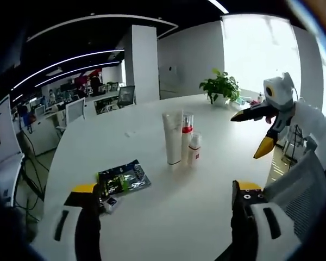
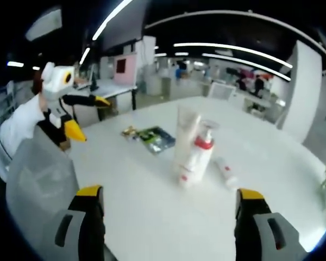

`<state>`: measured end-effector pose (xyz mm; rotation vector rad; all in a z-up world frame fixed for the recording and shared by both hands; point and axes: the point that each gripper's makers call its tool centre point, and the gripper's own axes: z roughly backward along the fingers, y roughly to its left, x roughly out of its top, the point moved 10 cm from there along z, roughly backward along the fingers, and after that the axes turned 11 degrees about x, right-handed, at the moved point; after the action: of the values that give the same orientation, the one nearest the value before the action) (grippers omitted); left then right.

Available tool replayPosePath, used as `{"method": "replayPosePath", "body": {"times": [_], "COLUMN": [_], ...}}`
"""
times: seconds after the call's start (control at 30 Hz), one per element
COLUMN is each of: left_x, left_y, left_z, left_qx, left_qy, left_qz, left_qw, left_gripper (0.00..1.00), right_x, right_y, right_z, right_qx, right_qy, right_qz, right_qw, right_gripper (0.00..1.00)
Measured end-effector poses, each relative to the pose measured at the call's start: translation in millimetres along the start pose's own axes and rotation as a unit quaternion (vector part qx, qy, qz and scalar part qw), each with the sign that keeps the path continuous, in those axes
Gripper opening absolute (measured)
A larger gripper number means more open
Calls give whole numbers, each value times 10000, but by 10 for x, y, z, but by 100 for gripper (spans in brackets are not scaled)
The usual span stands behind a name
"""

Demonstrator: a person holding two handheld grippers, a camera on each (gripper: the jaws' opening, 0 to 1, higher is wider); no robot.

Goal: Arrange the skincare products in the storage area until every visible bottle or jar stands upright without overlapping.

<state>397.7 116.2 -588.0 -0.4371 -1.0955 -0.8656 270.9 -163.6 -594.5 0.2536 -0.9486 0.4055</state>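
Both tongs are spread wide and hold nothing; the left gripper (image 1: pixel 165 217) faces three upright items ahead between its jaws: a white tube (image 1: pixel 173 137), a pump bottle (image 1: pixel 187 136), a small bottle (image 1: pixel 194 149); beyond the right gripper (image 2: pixel 168 217), a small tube (image 2: pixel 226 172) lies flat on the table (image 2: pixel 152 217), so it appears left to stand up.

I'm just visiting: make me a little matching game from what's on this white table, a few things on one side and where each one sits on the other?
Things:
1. tall white tube
2. potted plant
3. green packet
4. pump bottle with red collar

Places or states:
A. lying flat near the left claw
B. at the table's far edge by the window
C. upright, tallest in the cluster
D. upright beside the tube

Pairs: 1-C, 2-B, 3-A, 4-D
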Motion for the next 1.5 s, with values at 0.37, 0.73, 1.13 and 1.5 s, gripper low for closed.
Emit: {"method": "replayPosePath", "body": {"times": [0.37,0.73,1.13,1.5], "left_x": [-23,-8,10,-29], "left_y": [-85,-93,-22,-29], "left_z": [-44,-3,21,35], "left_qx": [224,410,572,623], "left_qy": [46,89,12,25], "left_qz": [157,238,316,391], "left_qw": [9996,9988,9979,9973], "left_gripper": [99,99,99,99], "right_x": [-113,-75,-60,-97], "right_y": [-209,-389,-556,-805], "right_z": [39,-36,-117,-227], "right_qx": [74,114,94,136], "right_qy": [-17,-106,-115,152], "right_qz": [70,56,91,15], "right_qw": [9999,9999,9998,9998], "right_gripper": [100,100,100,91]}}
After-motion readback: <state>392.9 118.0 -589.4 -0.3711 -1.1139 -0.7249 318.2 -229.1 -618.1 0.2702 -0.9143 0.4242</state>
